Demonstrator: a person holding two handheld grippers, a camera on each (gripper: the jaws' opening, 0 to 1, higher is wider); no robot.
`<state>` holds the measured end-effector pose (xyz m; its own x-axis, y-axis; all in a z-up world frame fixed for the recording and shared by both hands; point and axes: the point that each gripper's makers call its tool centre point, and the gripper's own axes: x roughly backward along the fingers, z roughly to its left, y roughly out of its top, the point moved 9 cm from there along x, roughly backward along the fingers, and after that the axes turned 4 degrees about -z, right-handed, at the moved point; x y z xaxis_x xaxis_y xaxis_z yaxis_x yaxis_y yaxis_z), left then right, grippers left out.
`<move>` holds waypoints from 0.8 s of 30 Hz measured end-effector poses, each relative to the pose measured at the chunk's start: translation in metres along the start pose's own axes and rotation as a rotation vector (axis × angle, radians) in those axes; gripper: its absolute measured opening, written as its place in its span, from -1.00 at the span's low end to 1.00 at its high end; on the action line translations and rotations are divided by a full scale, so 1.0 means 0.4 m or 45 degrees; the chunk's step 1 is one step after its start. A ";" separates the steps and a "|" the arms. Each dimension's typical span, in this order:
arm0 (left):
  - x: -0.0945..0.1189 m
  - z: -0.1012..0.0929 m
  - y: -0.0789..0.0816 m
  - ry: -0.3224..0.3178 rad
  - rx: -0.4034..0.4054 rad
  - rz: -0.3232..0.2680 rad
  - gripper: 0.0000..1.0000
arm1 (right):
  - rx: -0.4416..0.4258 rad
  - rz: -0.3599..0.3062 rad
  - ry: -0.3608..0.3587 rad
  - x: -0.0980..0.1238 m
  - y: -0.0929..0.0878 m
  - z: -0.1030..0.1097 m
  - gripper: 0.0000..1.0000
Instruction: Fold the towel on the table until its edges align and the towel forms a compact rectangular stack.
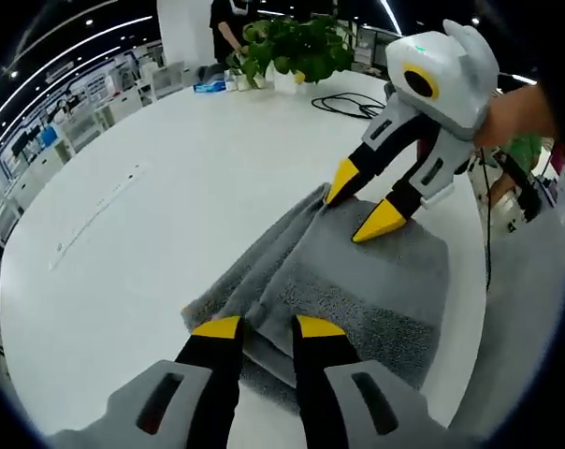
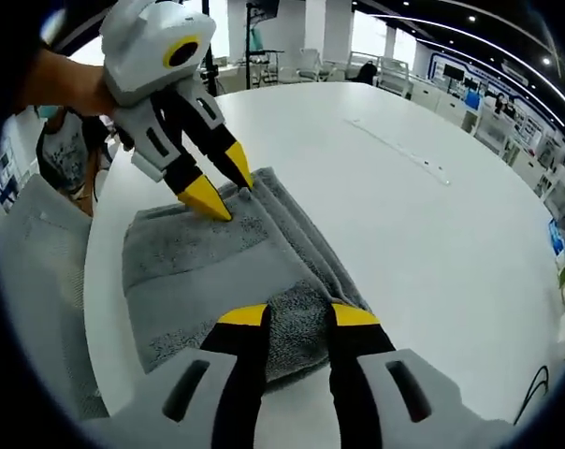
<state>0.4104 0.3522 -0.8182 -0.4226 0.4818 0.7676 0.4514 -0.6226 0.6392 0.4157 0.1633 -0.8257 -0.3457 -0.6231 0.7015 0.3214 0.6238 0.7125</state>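
LEFT GRIPPER VIEW
- Item: towel (image 1: 357, 281), grey terry cloth, on the white round table (image 1: 170, 187), nearer the person's side of the top than its middle.
- Form: already doubled over into a rough rectangle; several layers bunched in a ridge along the side facing the open tabletop; corner under this view's own jaws untidy, lower layers poking out past the top one.
- Handling, as a judgement: soft, limp, light; no stiffness to hold a shape, so likely to sag and drag when lifted by one corner. Looped pile probably grippy against the yellow tips, unlikely to slip. Not fragile. Best hold: two corners of one short edge together, all layers pinched at once.
- Left gripper (image 1: 268, 329): jaws narrowly parted, tips resting on or just above the near corner; nothing clearly clamped between them.
- Right gripper (image 1: 362, 208): entering from the far side, jaws spread, tips touching the far edge of the cloth.
- Background: potted plant (image 1: 296, 47) and black cable (image 1: 353, 103) at the far rim.

RIGHT GRIPPER VIEW
- Towel (image 2: 208, 262): same grey stack, ridge of folds running away along its table-centre side, woven band across the flat face.
- Right gripper (image 2: 299, 318): modest gap, tips over the near edge, holding nothing evident.
- Left gripper (image 2: 222, 187): jaws apart, at the opposite corner.
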 end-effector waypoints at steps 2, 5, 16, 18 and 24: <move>-0.003 -0.002 -0.003 0.001 0.005 -0.005 -0.58 | 0.000 0.004 0.003 -0.002 -0.001 0.001 -0.52; -0.003 0.005 -0.004 -0.001 0.068 -0.008 -0.57 | -0.008 0.006 0.003 -0.004 -0.001 -0.005 -0.52; 0.055 -0.021 -0.018 -0.002 0.029 -0.098 -0.37 | -0.096 -0.087 -0.018 0.051 -0.006 0.028 -0.22; 0.062 -0.026 -0.023 -0.005 0.021 -0.102 -0.36 | -0.116 -0.111 -0.015 0.060 -0.011 0.029 -0.22; 0.092 -0.066 -0.020 -0.108 0.031 -0.173 -0.36 | -0.019 -0.152 0.059 0.102 -0.009 0.066 -0.43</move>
<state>0.3705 0.3587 -0.7963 -0.4137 0.6116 0.6743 0.4141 -0.5332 0.7377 0.3772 0.1480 -0.8001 -0.3409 -0.7139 0.6116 0.2939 0.5371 0.7907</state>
